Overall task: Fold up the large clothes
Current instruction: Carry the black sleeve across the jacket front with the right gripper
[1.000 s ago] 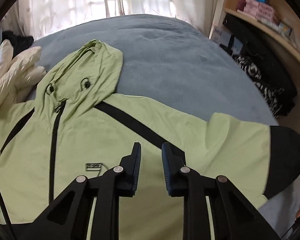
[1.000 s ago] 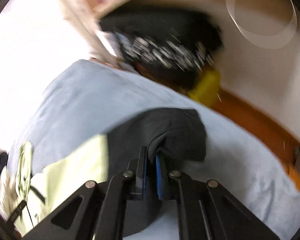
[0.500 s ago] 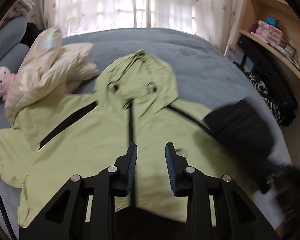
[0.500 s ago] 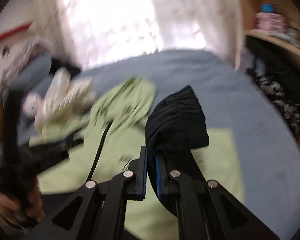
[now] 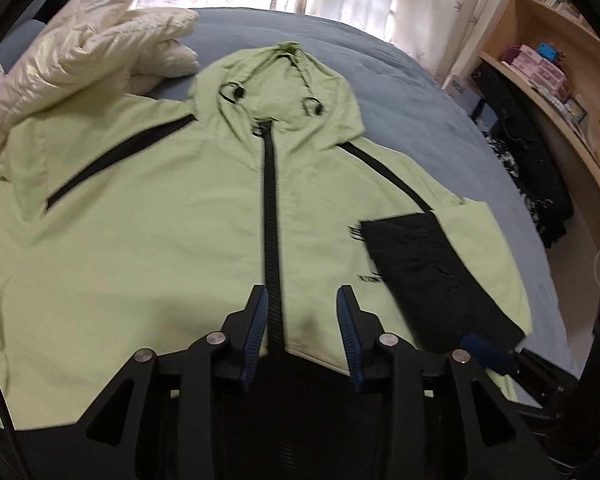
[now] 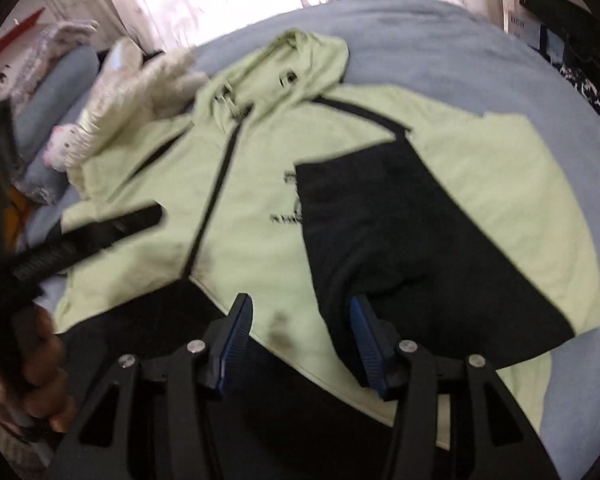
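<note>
The pale green hooded zip-front jacket with black shoulder stripes and black cuffs (image 5: 148, 240) is lying front-up on the blue-grey bed (image 5: 400, 80), hood pointing toward the curtained window. Its black-ended right-hand sleeve (image 6: 400, 232) is lying folded inward across the chest, covering part of the printed lettering.

The right claw (image 6: 300, 340) is opening, its blue pads straddling the sleeve's lower edge without pressing it. The left claw (image 5: 302, 332) is also opening, with only the black zipper line (image 5: 270, 220) showing between its pads and nothing gripped.

Risk: the folded sleeve is probably resting loosely, so a pad catching the cuff on withdrawal could drag it off the chest and undo the fold. The opposite sleeve is lying partly under the cream quilted puffer garment (image 5: 80, 52); pulling it could snag or tug that garment along.

The left wrist view is showing the wooden shelf (image 5: 548, 64) with small boxes and the right claw's blue tip at lower right. The right wrist view alone is showing the person's hand (image 6: 32, 376) holding the left tool, plus a pink-and-white plush toy (image 6: 66, 148) by the pillows.
</note>
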`<action>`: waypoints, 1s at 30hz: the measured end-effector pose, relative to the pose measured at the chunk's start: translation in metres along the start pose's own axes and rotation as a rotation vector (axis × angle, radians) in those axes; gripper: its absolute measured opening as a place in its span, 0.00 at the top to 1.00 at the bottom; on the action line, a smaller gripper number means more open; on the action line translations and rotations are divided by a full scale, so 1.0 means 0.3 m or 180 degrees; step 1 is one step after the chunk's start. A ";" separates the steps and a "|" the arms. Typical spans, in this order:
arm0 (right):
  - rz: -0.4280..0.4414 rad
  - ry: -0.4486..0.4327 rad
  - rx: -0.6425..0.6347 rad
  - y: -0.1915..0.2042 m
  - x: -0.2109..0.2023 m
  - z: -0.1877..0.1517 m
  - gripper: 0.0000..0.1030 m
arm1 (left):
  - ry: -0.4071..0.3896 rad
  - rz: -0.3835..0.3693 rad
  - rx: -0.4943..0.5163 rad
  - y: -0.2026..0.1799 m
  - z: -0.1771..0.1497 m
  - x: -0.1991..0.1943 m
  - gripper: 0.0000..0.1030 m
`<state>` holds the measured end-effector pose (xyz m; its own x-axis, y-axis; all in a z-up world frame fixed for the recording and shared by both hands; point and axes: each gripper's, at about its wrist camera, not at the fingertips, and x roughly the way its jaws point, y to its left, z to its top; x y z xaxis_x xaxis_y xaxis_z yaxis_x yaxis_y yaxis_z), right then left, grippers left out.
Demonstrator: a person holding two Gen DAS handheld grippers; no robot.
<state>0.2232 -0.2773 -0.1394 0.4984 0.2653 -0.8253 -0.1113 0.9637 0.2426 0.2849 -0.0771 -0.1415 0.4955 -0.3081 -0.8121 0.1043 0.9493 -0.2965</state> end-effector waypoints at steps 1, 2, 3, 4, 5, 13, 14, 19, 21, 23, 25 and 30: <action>-0.0057 -0.0053 -0.0036 0.008 -0.018 0.001 0.50 | 0.0013 -0.0043 0.0012 -0.011 -0.008 0.002 0.63; -0.0113 -0.0093 -0.0066 0.048 0.002 0.021 0.50 | 0.0026 -0.0087 0.0048 -0.027 -0.018 0.003 0.62; -0.0181 -0.0135 -0.0097 0.067 -0.002 0.029 0.50 | 0.0031 -0.0103 0.0088 -0.042 -0.026 0.002 0.62; -0.0273 -0.0167 -0.0103 0.065 -0.022 0.024 0.50 | 0.0032 -0.0110 0.0136 -0.057 -0.037 0.000 0.61; -0.0393 -0.0192 -0.0085 0.058 -0.042 0.018 0.50 | 0.0035 -0.0116 0.0204 -0.079 -0.047 0.002 0.61; -0.1030 -0.0102 0.0608 -0.095 -0.149 -0.064 0.50 | 0.0202 -0.0203 0.0487 -0.222 -0.114 0.060 0.51; -0.1020 -0.0098 0.0693 -0.118 -0.162 -0.083 0.50 | 0.0238 -0.0205 0.0520 -0.245 -0.122 0.075 0.50; -0.0887 -0.0110 0.0916 -0.201 -0.210 -0.162 0.50 | 0.0414 -0.0257 0.0703 -0.360 -0.155 0.141 0.50; -0.0916 -0.0133 0.0934 -0.214 -0.221 -0.178 0.50 | 0.0437 -0.0221 0.0811 -0.409 -0.164 0.164 0.49; -0.0929 -0.0172 0.0934 -0.221 -0.228 -0.189 0.50 | 0.0451 -0.0156 0.0888 -0.448 -0.167 0.190 0.49; -0.0901 -0.0188 0.0951 -0.228 -0.229 -0.196 0.50 | 0.0467 -0.0059 0.0947 -0.480 -0.166 0.224 0.48; -0.0863 -0.0209 0.0957 -0.242 -0.224 -0.211 0.50 | 0.0406 0.0360 0.1189 -0.533 -0.149 0.304 0.48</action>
<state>0.1435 -0.3634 -0.1339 0.5300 -0.0089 -0.8480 0.2829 0.9445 0.1669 0.2750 -0.2597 -0.1908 0.4133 -0.1834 -0.8919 0.3728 0.9277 -0.0180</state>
